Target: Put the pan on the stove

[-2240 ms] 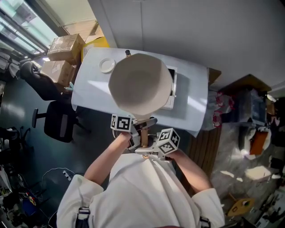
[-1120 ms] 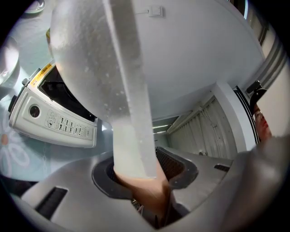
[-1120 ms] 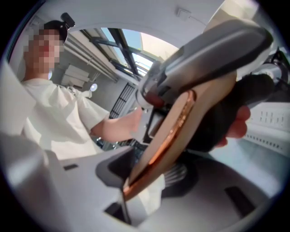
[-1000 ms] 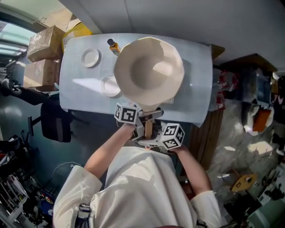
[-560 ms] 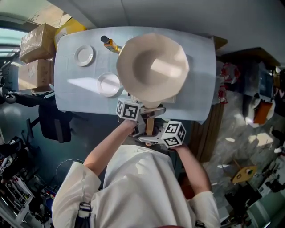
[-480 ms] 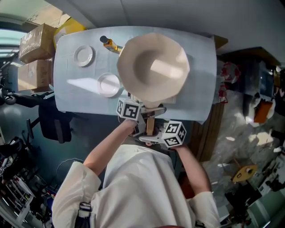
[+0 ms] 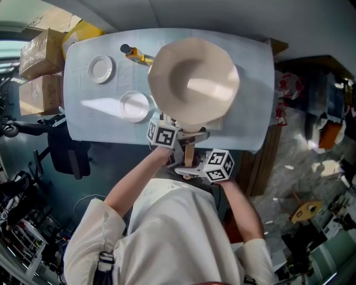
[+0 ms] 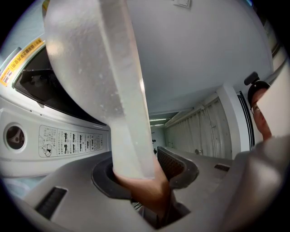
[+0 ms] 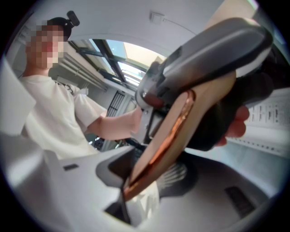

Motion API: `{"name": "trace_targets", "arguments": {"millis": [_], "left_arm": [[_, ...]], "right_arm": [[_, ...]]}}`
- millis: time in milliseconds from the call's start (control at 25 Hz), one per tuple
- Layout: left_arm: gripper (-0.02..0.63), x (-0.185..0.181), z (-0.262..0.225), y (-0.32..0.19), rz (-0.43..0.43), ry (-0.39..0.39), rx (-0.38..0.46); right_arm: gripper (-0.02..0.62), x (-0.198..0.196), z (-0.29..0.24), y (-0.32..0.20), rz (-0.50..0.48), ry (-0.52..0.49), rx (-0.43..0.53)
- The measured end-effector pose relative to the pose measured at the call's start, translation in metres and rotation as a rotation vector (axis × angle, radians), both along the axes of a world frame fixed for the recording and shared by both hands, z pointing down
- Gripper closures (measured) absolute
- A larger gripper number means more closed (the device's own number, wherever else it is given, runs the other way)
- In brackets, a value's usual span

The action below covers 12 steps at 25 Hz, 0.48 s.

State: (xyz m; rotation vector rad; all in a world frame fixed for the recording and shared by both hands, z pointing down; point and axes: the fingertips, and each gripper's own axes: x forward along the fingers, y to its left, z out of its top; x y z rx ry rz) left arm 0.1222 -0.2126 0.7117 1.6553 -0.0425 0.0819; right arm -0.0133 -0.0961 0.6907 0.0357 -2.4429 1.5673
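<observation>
A table [image 7: 83,111] with a pale cloth stands against a grey wall [image 7: 222,16], with boxes [image 7: 39,53] at its left. The pan [image 7: 192,78] is over the stove [image 8: 68,140], open side up, its handle [image 7: 188,155] pointing toward the person. The left gripper [image 8: 145,179] and the right gripper [image 9: 147,172] both clamp this handle.

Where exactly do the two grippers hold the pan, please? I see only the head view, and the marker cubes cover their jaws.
Observer: The left gripper has its jaws closed on the wooden handle, right where it joins the pan.
Operator: Thank you. And the right one?
Observer: The right gripper clamps the same handle's free end, behind the left gripper.
Operator: Which side of the stove faces us?
Observer: Its front. The left gripper view shows the stove panel with a knob.
</observation>
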Motion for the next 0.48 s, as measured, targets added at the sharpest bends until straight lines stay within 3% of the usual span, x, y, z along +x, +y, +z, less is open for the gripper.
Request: {"name": "trace_targets", "arguments": {"millis": [480], "left_arm": [[0.413,0.000,0.013,-0.002,-0.006,-0.015,-0.006]], "right_arm": [[0.408,-0.001,0.013,-0.002,-0.004,0.009,-0.014]]}}
